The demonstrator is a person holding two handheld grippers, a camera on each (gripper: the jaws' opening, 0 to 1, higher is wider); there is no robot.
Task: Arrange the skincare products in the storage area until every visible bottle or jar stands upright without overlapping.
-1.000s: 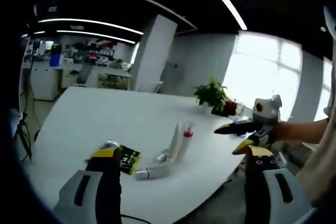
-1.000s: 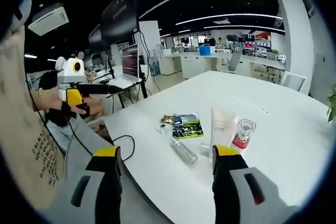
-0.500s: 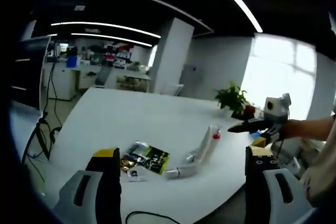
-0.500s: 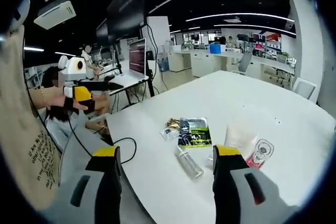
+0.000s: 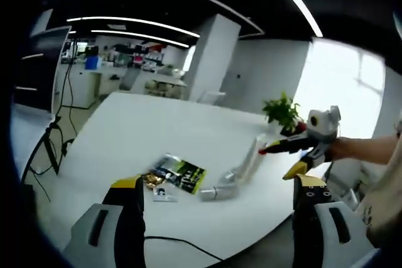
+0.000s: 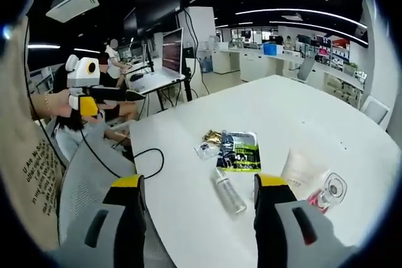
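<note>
On the white table [image 5: 125, 130] lie a green-and-black sachet [image 5: 182, 174], small foil packets [image 5: 154, 185], a clear bottle on its side [image 5: 218, 192] and a white tube [image 5: 252, 158]. My left gripper [image 5: 215, 182] is open, above the table's near edge and short of the products. In the right gripper view the sachet [image 6: 239, 151], packets [image 6: 209, 143], clear bottle [image 6: 229, 193], white tube [image 6: 302, 168] and a glass jar with red inside [image 6: 330, 191] sit between and beyond the open jaws of my right gripper [image 6: 200, 182]. The right gripper [image 5: 303, 143] hovers by the tube's far end.
A black cable [image 6: 148, 159] runs over the table edge near the products. A potted plant [image 5: 282, 110] stands at the table's far side. The left gripper [image 6: 86, 90] is off the table's left edge, with a seated person [image 6: 114, 61] and monitors [image 6: 172, 49] behind it.
Both cameras have shifted, so the products sit differently in each view. The products have not moved on the table. The right gripper has edged towards the tube's end. Both grippers stay open.
</note>
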